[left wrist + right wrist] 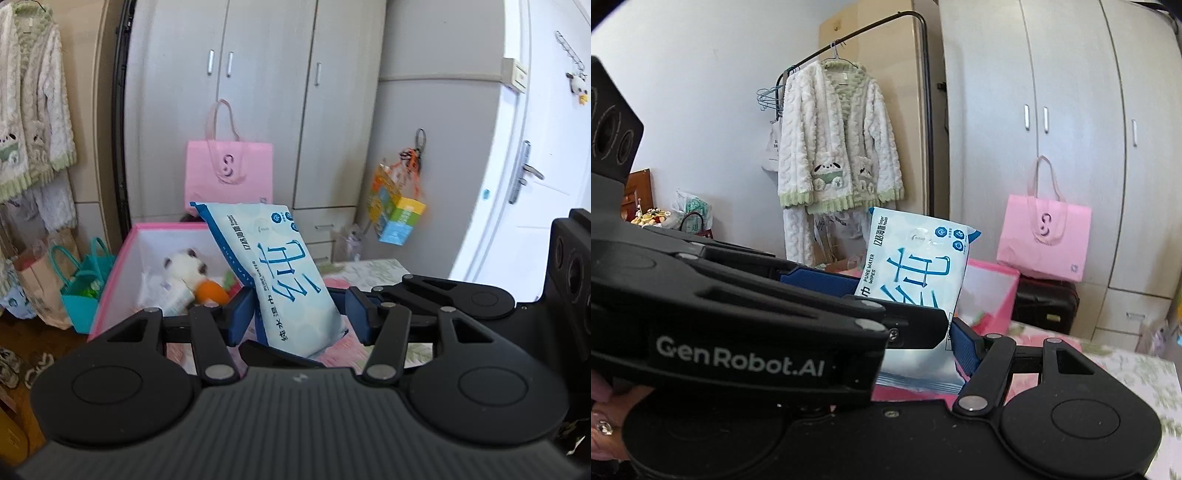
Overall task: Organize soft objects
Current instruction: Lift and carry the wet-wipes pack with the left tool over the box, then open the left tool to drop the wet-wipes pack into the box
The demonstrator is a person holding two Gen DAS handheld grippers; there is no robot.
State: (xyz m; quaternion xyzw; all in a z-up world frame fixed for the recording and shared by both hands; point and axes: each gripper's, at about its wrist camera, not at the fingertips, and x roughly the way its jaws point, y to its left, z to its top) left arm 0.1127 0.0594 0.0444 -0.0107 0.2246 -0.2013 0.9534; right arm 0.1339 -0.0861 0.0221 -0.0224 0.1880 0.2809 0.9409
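Note:
A pale blue pack of wet wipes (pixel 291 280) stands tilted, lifted above the floral bed cover (pixel 369 269). My left gripper (pixel 299 317) is shut on its lower part, a blue pad on each side. My right gripper (pixel 886 306) grips the same pack (pixel 916 258) from the other side. Its right pad (pixel 960 347) presses the pack's edge, and the left gripper's body (pixel 738 332) hides its other finger. Behind the pack is an open pink box (pixel 122 266) holding a white plush toy (pixel 184 266) and an orange soft toy (pixel 210 291).
A pink tote bag (pixel 229 170) stands behind the box, in front of a grey wardrobe (pixel 266 92). A teal bag (pixel 85 280) sits left of the box, with a black suitcase (pixel 1045 302) beyond it. A fluffy jacket (pixel 834 140) hangs on a rack. A white door (pixel 535 184) is at the right.

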